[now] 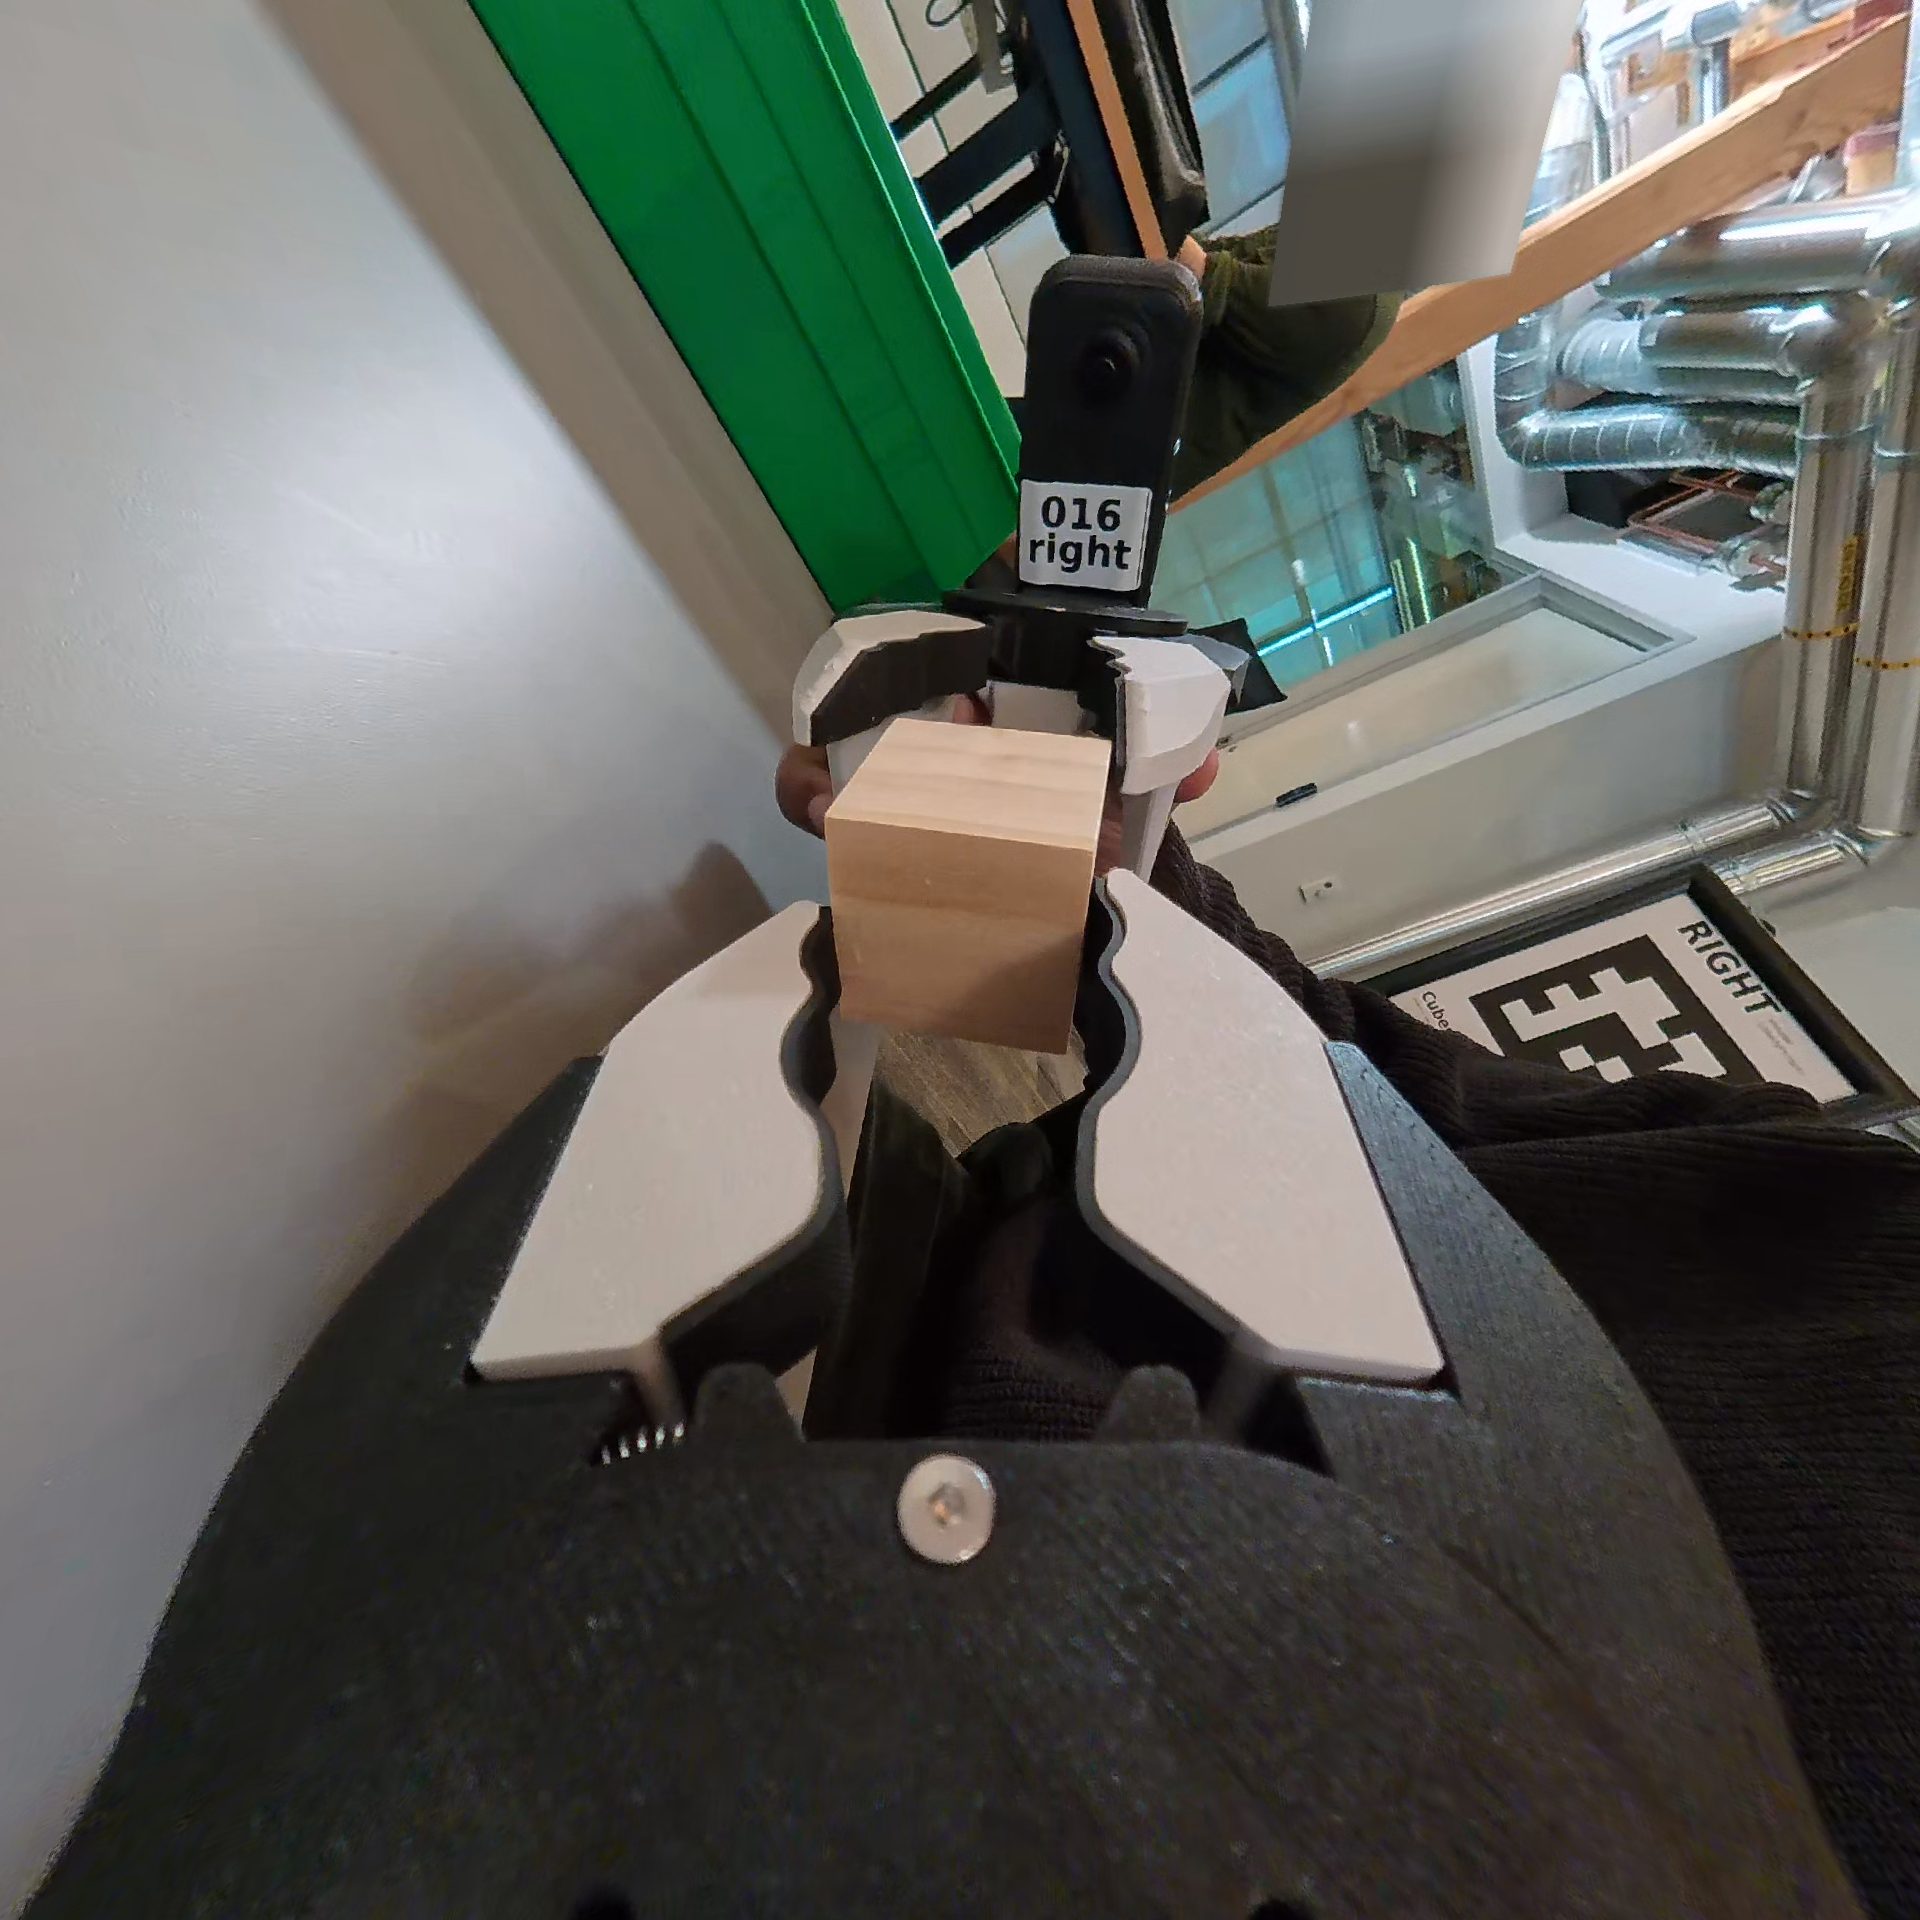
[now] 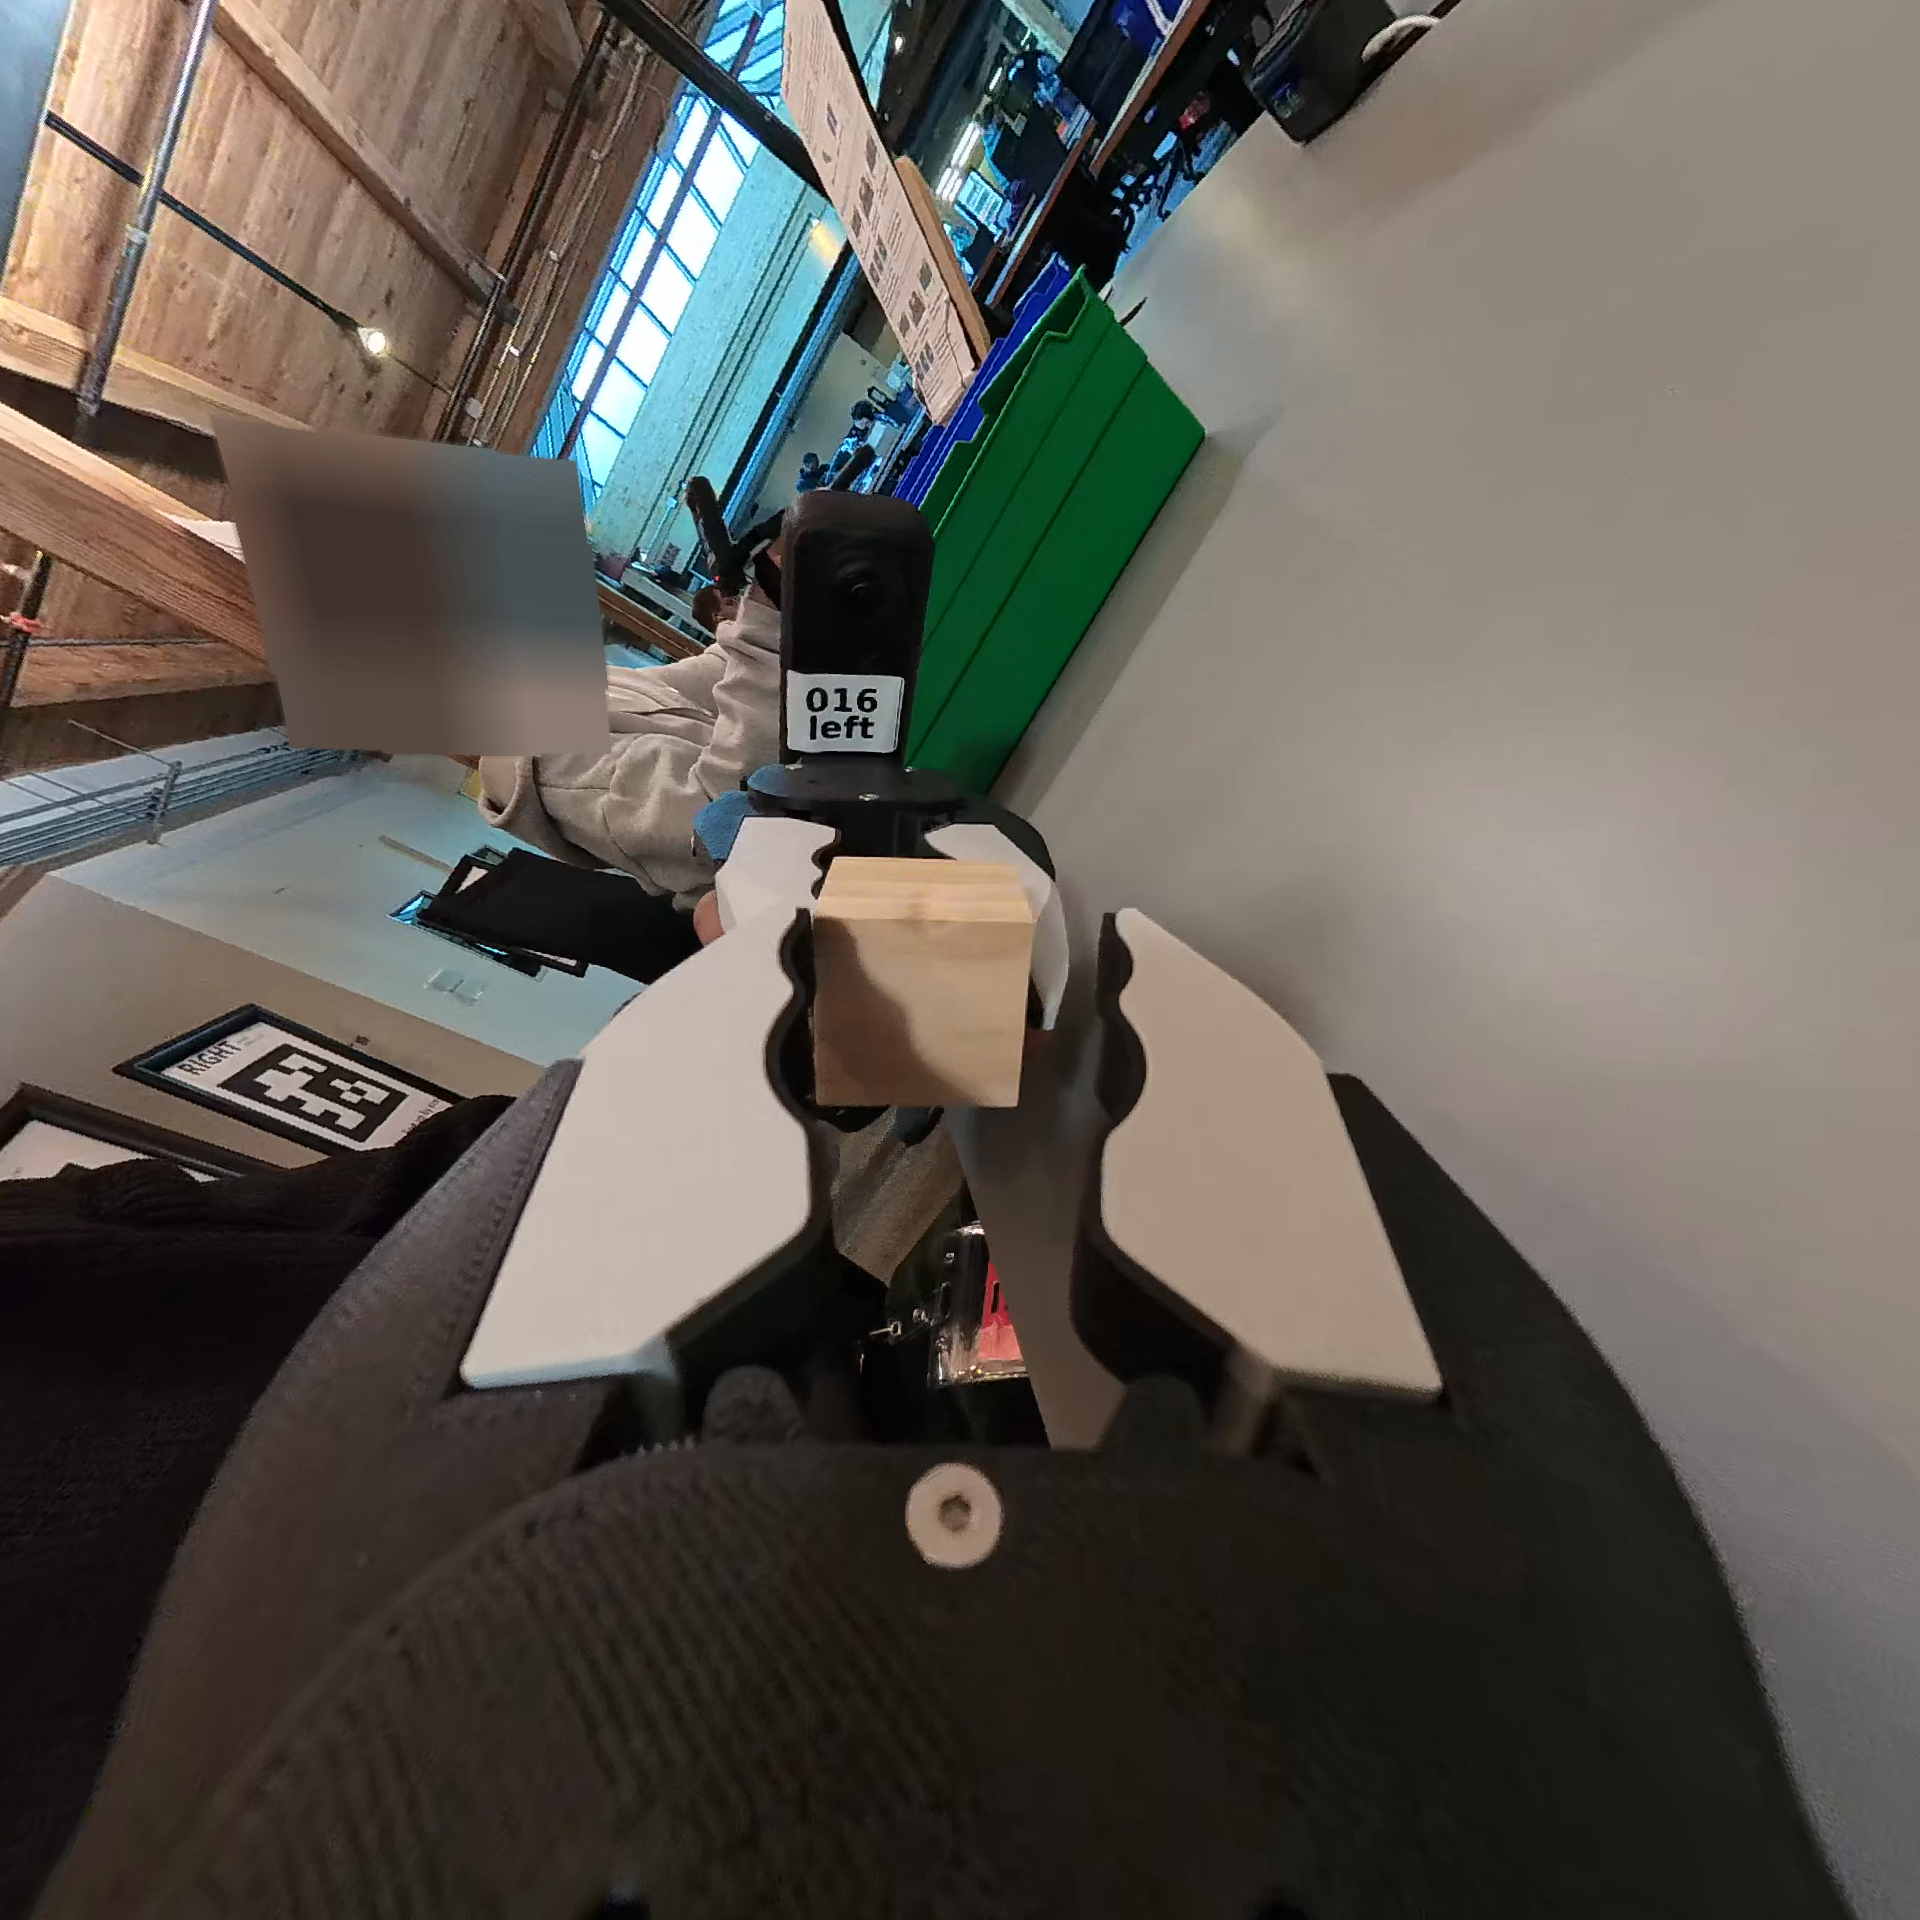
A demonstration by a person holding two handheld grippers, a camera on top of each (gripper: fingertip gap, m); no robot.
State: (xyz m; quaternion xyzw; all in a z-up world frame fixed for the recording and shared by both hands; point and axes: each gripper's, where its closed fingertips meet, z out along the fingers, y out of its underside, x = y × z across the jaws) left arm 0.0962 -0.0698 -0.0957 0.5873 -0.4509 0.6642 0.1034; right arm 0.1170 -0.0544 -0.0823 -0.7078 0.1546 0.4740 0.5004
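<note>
A pale wooden cube (image 1: pixel 961 894) is held in the air between two grippers that face each other. My left gripper (image 1: pixel 961 925) is shut on it, both white fingertips pressed to its sides. My right gripper (image 1: pixel 1023 696) faces it from beyond the cube, jaws wider than the block. In the right wrist view the cube (image 2: pixel 920 997) touches the left finger of my right gripper (image 2: pixel 956 966), and a gap shows on the other side. One finger of the left gripper (image 2: pixel 899 868) runs through that gap. A dark-sleeved arm (image 1: pixel 1558 1195) holds the right gripper.
A white table surface (image 1: pixel 260 727) runs along one side, with green bins (image 1: pixel 790 312) at its far end, also in the right wrist view (image 2: pixel 1039 540). A framed black-and-white marker card (image 1: pixel 1621 997) lies on the floor. A seated person in a beige top (image 2: pixel 623 790) is behind.
</note>
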